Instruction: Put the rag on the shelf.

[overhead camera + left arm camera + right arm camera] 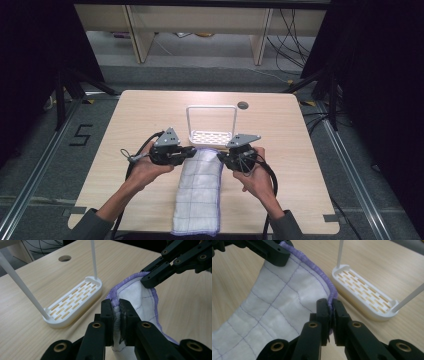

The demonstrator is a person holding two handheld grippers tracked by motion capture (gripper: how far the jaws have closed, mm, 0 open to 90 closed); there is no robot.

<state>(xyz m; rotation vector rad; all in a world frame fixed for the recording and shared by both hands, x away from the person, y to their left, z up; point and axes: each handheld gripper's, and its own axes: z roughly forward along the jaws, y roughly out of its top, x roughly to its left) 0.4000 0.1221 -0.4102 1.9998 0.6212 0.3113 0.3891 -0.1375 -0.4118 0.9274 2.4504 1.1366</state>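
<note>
A white quilted cloth with a purple hem [198,192] lies lengthwise down the middle of the table, its near end hanging over the front edge. Its far end is lifted off the wood. My left gripper [192,151] is shut on the far left corner of the cloth [130,293], the fabric pinched between its pads. My right gripper [223,157] is shut on the far right corner, clamping the purple hem [329,285]. Just beyond the cloth stands a white rack [211,135] with a slotted base [72,301] and a tall thin hoop frame [359,288].
The light wooden table [125,130] has a round cable hole [243,105] behind the rack. Dark floor, black stand legs and cables surround the table; a shelf frame stands at the back.
</note>
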